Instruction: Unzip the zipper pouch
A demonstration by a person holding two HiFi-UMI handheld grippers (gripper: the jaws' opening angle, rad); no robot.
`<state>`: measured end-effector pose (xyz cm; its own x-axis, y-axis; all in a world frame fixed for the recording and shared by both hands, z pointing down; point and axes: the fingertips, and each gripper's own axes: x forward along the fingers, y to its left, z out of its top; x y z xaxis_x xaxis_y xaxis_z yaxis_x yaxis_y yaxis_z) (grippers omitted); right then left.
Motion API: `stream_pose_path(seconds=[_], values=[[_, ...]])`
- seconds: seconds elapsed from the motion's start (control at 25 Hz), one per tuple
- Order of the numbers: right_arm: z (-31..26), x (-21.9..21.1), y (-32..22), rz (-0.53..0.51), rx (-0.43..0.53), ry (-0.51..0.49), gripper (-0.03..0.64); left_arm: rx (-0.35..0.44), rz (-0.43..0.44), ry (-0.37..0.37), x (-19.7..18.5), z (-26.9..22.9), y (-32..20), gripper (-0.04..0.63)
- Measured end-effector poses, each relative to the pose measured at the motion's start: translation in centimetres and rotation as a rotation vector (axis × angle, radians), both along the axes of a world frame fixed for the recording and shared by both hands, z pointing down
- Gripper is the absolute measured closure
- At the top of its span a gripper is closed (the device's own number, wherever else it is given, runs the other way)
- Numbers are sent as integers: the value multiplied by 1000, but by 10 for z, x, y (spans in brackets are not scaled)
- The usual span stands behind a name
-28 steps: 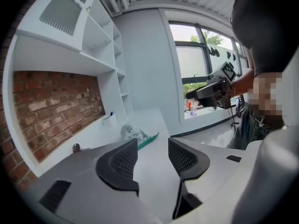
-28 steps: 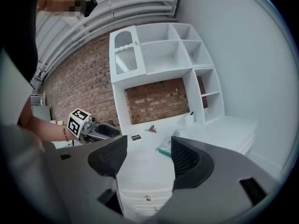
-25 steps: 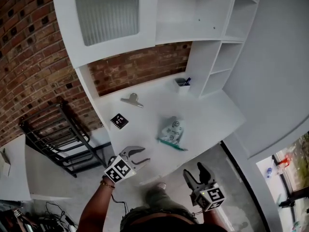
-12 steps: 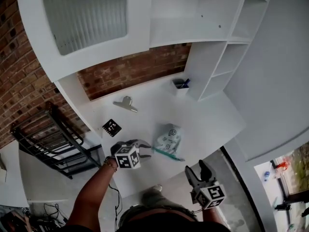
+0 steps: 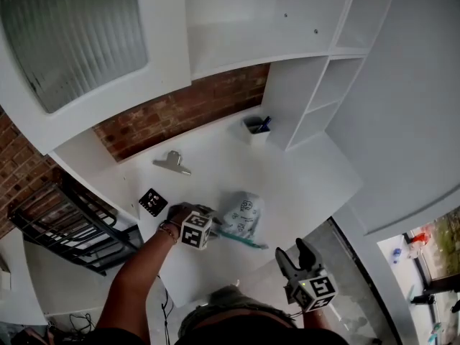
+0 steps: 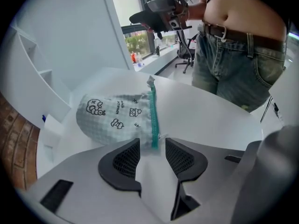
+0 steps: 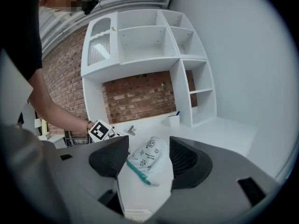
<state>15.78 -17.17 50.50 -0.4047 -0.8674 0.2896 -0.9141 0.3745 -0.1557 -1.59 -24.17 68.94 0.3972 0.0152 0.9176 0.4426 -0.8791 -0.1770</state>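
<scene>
**Head view:** the zipper pouch lies on the white desk. Its teal zipper is on the edge nearest the person. The left gripper has its tips just beside the zipper's left end. The right gripper hangs well apart, off the desk edge, so the left is plainly the nearer.

**Left gripper view:** the left gripper has its jaws parted and gripping nothing. The zipper runs straight away from the fingers, with its near end at the mouth of the gap. The pouch bulges off to the left.

**Right gripper view:** the right gripper also stands open and empty. The pouch lies well ahead of its fingers, and the zipper slants across below it.
</scene>
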Motion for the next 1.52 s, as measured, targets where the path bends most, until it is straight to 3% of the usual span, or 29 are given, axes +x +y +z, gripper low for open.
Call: stream_pose_path(seconds=[0.24,0.52,0.8,1.04,1.08,1.24,1.32,1.48,1.52], values=[[6,3,-17,-5,-11,-10,345,-47,42,-87,-3,20,-9,430],[13,6,-26,-8,-25,-23,346,-85,7,-96,-3,20,-10,434],[15,3,-34,-37,-26,-21,345,-153,-85,-104,-5,22,-4,512],[17,-6,-33,-54,-28,-26,347,-135,-94,-160,-3,23,-1,532],[17,-8,-32,-57,-27,-26,347,-140,-114,-154,-2,23,-1,585],[16,-12,-29,-57,-20,-19,347,-177,-225,-95,-1,21,3,595],[16,-11,-28,-52,-19,-19,347,-153,-231,-70,-2,20,4,595],[16,-8,-26,-34,-19,-16,347,-52,-147,-64,-4,20,6,589],[16,-7,-25,-31,-18,-14,347,-56,-130,-62,-3,19,7,547]])
